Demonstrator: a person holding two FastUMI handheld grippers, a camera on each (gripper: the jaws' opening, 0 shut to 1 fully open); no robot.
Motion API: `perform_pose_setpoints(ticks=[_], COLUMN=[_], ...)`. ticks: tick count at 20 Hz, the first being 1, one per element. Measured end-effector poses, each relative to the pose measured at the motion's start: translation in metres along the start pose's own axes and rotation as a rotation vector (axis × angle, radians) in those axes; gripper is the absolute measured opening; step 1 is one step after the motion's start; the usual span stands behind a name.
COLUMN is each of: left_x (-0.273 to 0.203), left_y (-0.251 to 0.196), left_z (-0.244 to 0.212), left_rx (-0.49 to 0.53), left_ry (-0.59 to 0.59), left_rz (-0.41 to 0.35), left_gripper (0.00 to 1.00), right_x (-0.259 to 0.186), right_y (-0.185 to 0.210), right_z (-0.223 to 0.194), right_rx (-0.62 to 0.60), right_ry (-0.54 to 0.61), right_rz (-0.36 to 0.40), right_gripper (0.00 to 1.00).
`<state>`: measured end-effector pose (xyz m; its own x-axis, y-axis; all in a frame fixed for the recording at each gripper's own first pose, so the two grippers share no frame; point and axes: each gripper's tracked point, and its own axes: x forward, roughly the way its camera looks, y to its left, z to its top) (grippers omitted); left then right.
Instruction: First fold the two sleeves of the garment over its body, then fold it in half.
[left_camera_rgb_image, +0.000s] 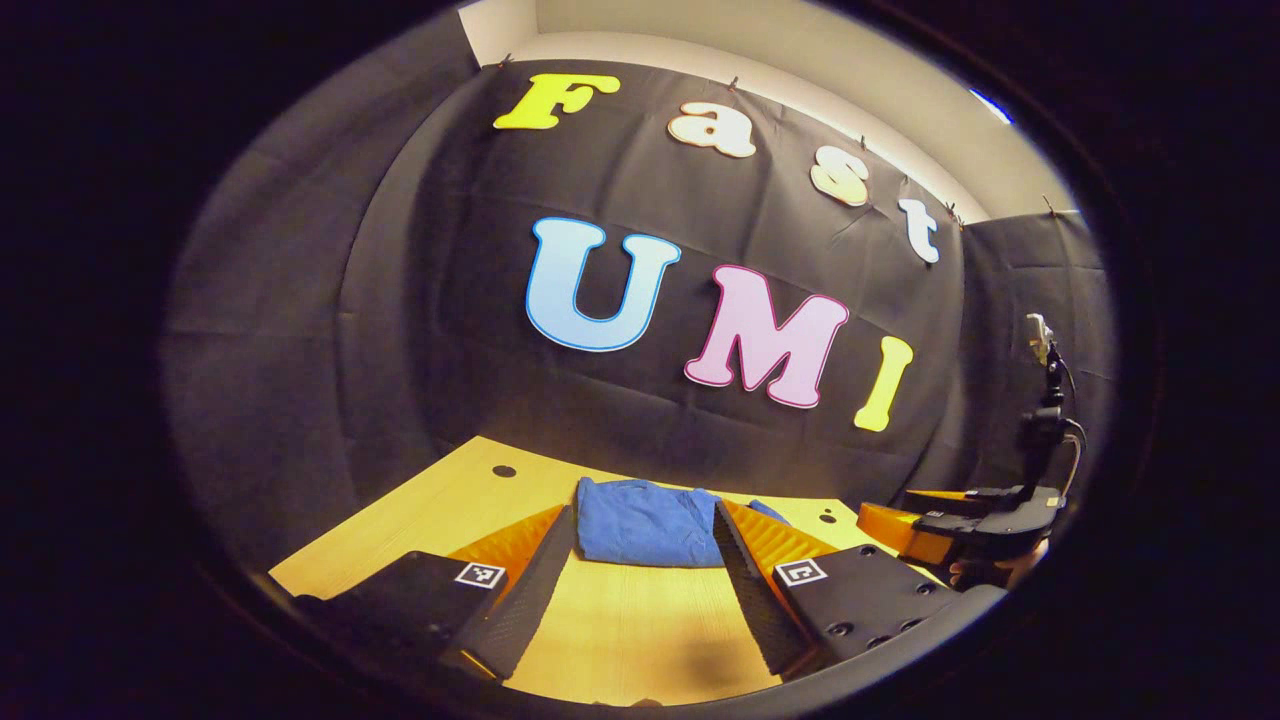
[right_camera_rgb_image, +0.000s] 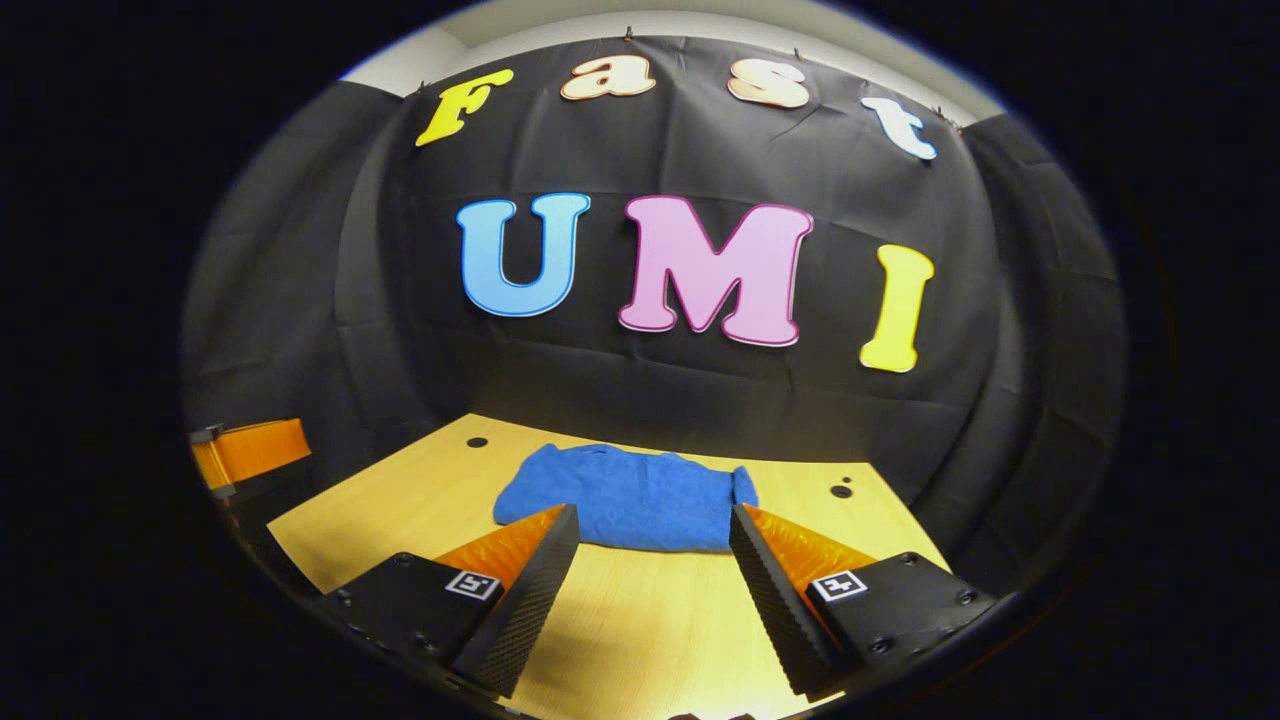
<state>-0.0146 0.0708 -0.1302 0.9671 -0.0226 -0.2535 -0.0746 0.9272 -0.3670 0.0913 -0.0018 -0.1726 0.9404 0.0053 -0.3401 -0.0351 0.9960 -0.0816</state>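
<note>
the blue garment (right_camera_rgb_image: 625, 510) lies in a small folded bundle on the worktop (right_camera_rgb_image: 640, 620), so folding looks done. left tool (left_camera_rgb_image: 640, 570) and right tool (right_camera_rgb_image: 650, 570) hang wide, holding nothing, near it.

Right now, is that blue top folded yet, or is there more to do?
It looks finished: the blue garment lies as a compact bundle on the wooden table, no sleeves spread out. Left gripper and right gripper are open, holding nothing. Nothing obvious remains.
</note>
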Motion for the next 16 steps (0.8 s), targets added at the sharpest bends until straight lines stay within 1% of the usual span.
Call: perform_pose_setpoints(ticks=[1, 2, 3, 5, 6, 9, 13, 16], left_x=[-0.015, -0.027, -0.035, -0.048, -0.055, -0.067, -0.064, -0.066], left_y=[-0.006, -0.009, -0.006, -0.004, -0.006, -0.021, -0.028, -0.027], left_z=[-0.001, -0.002, -0.002, 0.009, 0.016, 0.032, 0.040, 0.051], left_rx=[-0.012, 0.004, 0.039, 0.134, 0.161, 0.163, 0.148, 0.171], left_ry=[-0.006, -0.026, -0.051, -0.133, -0.180, -0.278, -0.295, -0.313], left_rz=[-0.021, -0.029, -0.026, -0.001, 0.008, -0.020, -0.027, -0.027], left_gripper=[0.80, 0.80, 0.80, 0.80, 0.80, 0.80, 0.80, 0.80], right_x=[-0.010, -0.020, -0.030, -0.055, -0.063, -0.087, -0.105, -0.108], right_y=[0.008, 0.020, 0.030, 0.036, 0.037, 0.042, 0.044, 0.043], right_z=[0.001, 0.002, 0.007, 0.018, 0.021, 0.025, 0.028, 0.031], right_rx=[0.015, 0.039, 0.053, 0.052, 0.048, 0.036, 0.024, 0.044], right_ry=[-0.006, -0.012, -0.028, -0.085, -0.111, -0.154, -0.174, -0.184], right_rz=[0.003, 0.023, 0.040, 0.041, 0.042, 0.058, 0.069, 0.051], right_gripper=[0.96, 0.96, 0.96, 0.96, 0.96, 0.96, 0.96, 0.96])
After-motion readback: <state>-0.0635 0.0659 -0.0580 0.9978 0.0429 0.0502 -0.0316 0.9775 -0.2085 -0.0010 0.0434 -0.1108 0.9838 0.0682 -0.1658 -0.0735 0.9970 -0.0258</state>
